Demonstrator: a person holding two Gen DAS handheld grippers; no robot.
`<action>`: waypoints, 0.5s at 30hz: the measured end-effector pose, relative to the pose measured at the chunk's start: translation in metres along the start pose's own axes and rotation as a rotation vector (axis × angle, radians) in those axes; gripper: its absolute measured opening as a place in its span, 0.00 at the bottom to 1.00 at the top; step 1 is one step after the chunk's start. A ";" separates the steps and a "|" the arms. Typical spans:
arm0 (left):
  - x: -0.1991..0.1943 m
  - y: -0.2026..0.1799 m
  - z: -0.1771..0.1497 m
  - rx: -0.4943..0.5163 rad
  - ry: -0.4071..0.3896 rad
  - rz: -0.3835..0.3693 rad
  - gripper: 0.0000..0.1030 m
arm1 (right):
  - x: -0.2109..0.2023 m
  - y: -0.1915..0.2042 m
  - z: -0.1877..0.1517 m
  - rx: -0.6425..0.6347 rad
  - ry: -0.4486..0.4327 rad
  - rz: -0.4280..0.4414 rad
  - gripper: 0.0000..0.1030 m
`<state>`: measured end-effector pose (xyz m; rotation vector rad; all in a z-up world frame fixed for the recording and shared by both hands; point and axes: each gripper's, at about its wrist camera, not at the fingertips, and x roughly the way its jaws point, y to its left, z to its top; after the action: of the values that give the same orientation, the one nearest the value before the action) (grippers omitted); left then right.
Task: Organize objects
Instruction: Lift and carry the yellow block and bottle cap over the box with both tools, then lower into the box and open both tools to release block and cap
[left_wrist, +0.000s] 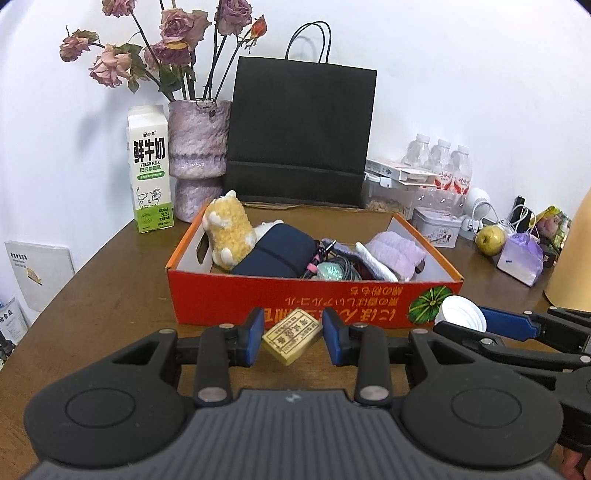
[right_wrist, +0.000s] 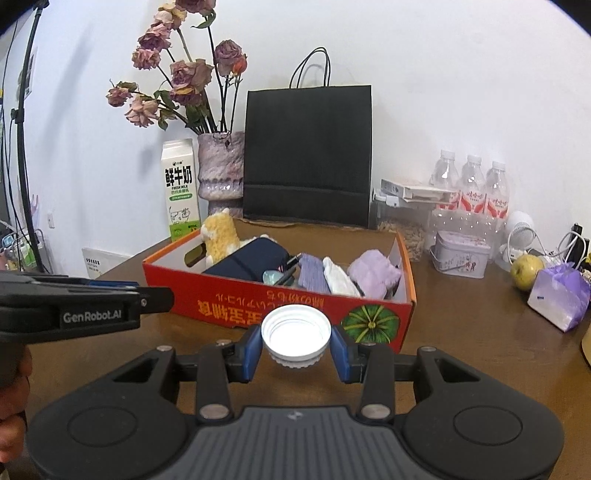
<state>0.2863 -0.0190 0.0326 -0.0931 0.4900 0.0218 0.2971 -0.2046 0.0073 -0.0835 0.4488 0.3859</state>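
- Right now I am clamping a small yellow block (left_wrist: 291, 336) in my left gripper (left_wrist: 293, 338), just short of the red box (left_wrist: 280, 295).
- My right gripper (right_wrist: 295, 345) is squeezing a white cap (right_wrist: 295, 338) beside it.
- I am aiming to clear the near wall before releasing either, keeping both level.

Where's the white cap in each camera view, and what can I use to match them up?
Left wrist: white cap at lower right, between the right gripper's fingers, in front of the box's pumpkin picture.
Right wrist: white cap at centre, held between the fingers.
Shared landmark: black bag behind the red box.
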 end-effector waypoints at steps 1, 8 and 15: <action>0.001 0.000 0.002 -0.002 -0.004 0.000 0.34 | 0.001 0.000 0.002 -0.001 -0.003 -0.001 0.38; 0.010 -0.001 0.017 -0.011 -0.033 -0.005 0.34 | 0.013 -0.003 0.013 0.001 -0.021 -0.007 0.38; 0.022 0.000 0.028 -0.033 -0.044 -0.003 0.34 | 0.025 -0.006 0.023 -0.009 -0.040 -0.017 0.38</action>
<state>0.3191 -0.0165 0.0471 -0.1258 0.4456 0.0292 0.3300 -0.1978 0.0173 -0.0876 0.4068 0.3726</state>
